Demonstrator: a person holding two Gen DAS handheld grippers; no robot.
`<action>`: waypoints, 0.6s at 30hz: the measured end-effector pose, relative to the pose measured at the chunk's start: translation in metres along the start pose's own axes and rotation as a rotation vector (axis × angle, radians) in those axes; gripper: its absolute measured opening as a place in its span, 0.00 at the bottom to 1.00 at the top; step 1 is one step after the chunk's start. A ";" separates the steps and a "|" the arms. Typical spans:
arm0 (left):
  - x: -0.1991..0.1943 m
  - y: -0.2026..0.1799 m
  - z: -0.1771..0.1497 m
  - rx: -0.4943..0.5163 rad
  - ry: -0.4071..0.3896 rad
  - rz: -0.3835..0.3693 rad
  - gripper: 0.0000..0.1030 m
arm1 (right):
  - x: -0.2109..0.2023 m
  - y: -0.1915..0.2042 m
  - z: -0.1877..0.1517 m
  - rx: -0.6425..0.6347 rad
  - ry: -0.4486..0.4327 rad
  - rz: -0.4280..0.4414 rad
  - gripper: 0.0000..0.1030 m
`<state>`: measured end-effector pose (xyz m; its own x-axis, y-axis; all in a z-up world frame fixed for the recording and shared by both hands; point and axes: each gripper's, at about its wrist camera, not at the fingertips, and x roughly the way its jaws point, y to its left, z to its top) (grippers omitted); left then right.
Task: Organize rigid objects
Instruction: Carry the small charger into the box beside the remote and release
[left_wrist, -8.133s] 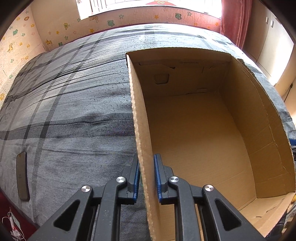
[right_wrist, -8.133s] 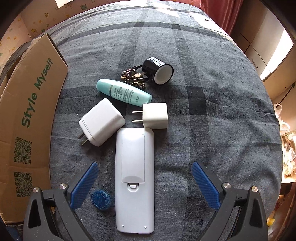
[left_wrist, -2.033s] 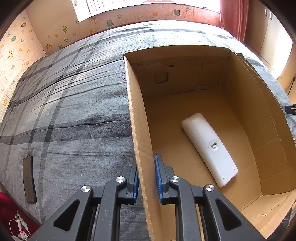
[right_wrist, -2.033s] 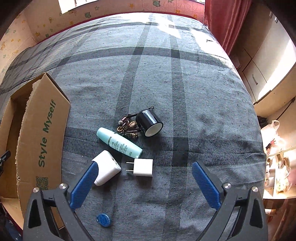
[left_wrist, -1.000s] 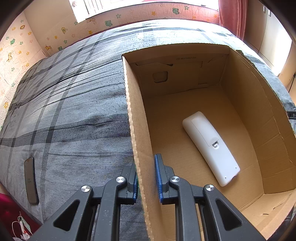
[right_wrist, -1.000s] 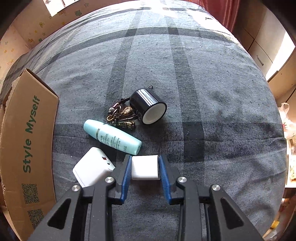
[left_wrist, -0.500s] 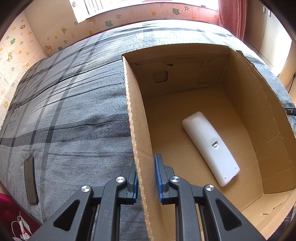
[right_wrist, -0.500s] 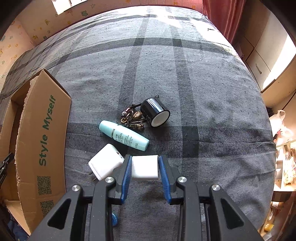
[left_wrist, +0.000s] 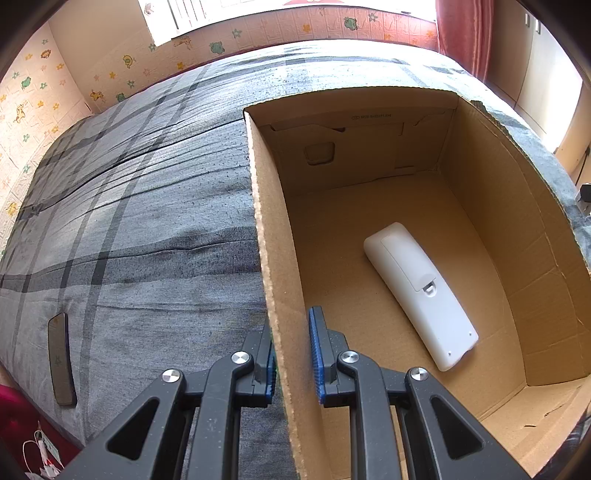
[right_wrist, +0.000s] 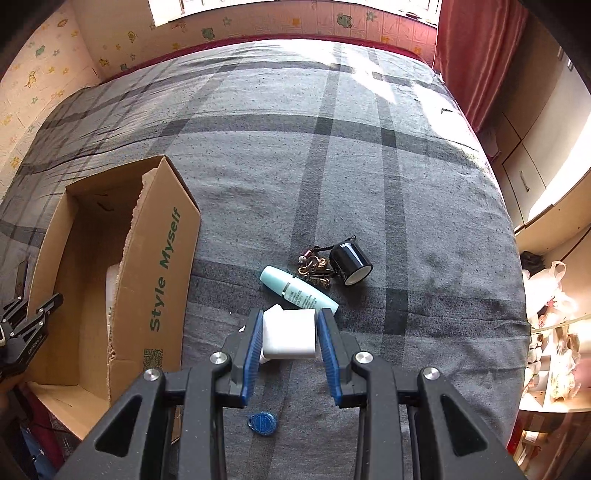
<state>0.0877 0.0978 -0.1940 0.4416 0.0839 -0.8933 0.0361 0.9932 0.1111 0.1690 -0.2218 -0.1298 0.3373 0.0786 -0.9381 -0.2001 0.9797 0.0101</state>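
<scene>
My right gripper (right_wrist: 290, 338) is shut on a small white charger cube (right_wrist: 290, 334), held up over the grey plaid bed. Below it lie a larger white charger (right_wrist: 271, 309), mostly hidden by the cube, a teal tube (right_wrist: 297, 291), a bunch of keys (right_wrist: 313, 268), a black cylinder (right_wrist: 349, 264) and a blue round tag (right_wrist: 263, 422). My left gripper (left_wrist: 293, 360) is shut on the left wall of the open cardboard box (left_wrist: 273, 258), which holds a white remote (left_wrist: 419, 293). In the right wrist view the box (right_wrist: 162, 258) stands at the left, with the left gripper (right_wrist: 26, 332) at its near side.
A dark flat phone-like slab (left_wrist: 61, 363) lies near the bed's left edge. Cabinets (right_wrist: 532, 170) and a red curtain (right_wrist: 476, 48) stand beyond the bed's right side, with bags (right_wrist: 554, 332) on the floor there. The far half of the bed is bare blanket (right_wrist: 295, 110).
My right gripper has risen with the white charger cube in it, so the bed and the items look smaller and farther. The box has come further into its view. The left gripper stayed still.
</scene>
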 end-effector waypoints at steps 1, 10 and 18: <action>0.000 0.000 0.000 0.000 -0.001 -0.001 0.17 | -0.004 0.005 0.002 -0.009 -0.006 0.003 0.31; 0.000 0.000 0.000 0.000 0.000 0.000 0.17 | -0.032 0.045 0.016 -0.088 -0.062 0.053 0.31; 0.001 -0.001 0.000 0.002 -0.001 0.000 0.17 | -0.040 0.089 0.025 -0.154 -0.097 0.108 0.31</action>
<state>0.0879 0.0970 -0.1946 0.4422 0.0836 -0.8930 0.0375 0.9930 0.1116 0.1603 -0.1332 -0.0828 0.3917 0.2064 -0.8966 -0.3755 0.9255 0.0490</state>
